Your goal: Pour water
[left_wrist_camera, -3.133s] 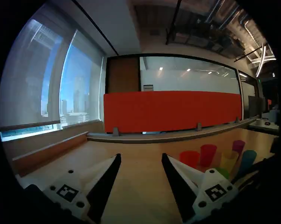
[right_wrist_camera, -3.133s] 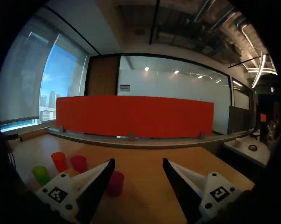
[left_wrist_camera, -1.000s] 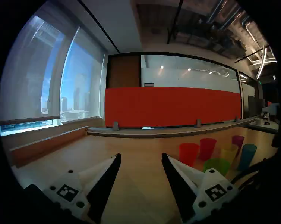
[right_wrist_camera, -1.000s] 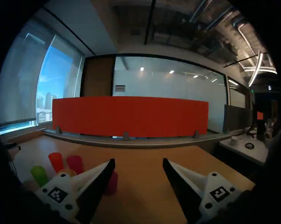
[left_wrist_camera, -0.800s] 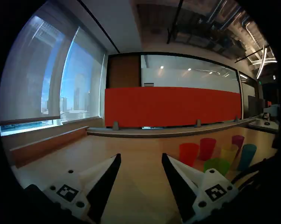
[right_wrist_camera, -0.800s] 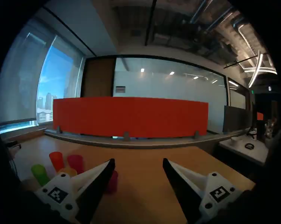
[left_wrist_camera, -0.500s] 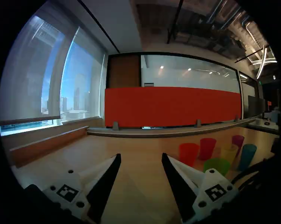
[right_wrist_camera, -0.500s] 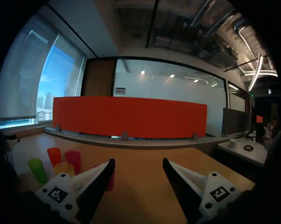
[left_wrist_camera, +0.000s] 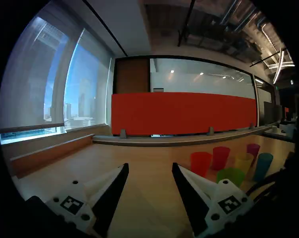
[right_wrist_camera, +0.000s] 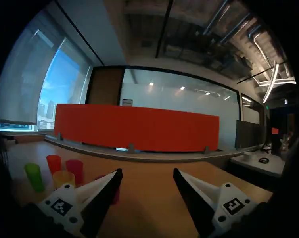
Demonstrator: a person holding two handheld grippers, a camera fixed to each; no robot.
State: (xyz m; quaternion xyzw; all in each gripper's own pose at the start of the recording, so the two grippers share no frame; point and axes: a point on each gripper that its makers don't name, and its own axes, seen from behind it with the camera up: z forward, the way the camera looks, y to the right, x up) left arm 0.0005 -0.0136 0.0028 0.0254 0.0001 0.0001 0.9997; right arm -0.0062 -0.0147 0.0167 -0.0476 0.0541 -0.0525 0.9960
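Left gripper (left_wrist_camera: 149, 174) gapes empty beside coloured cups (left_wrist_camera: 229, 160); right gripper (right_wrist_camera: 147, 178) likewise.

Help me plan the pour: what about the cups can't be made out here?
- Contents: both views see the cups side-on, so the walls hide whether the orange cup or any other holds water.
- Base of the green cup: left gripper view, hidden behind a finger of the left tongs.
- Most of the magenta cup: right gripper view, hidden behind a finger of the right tongs.
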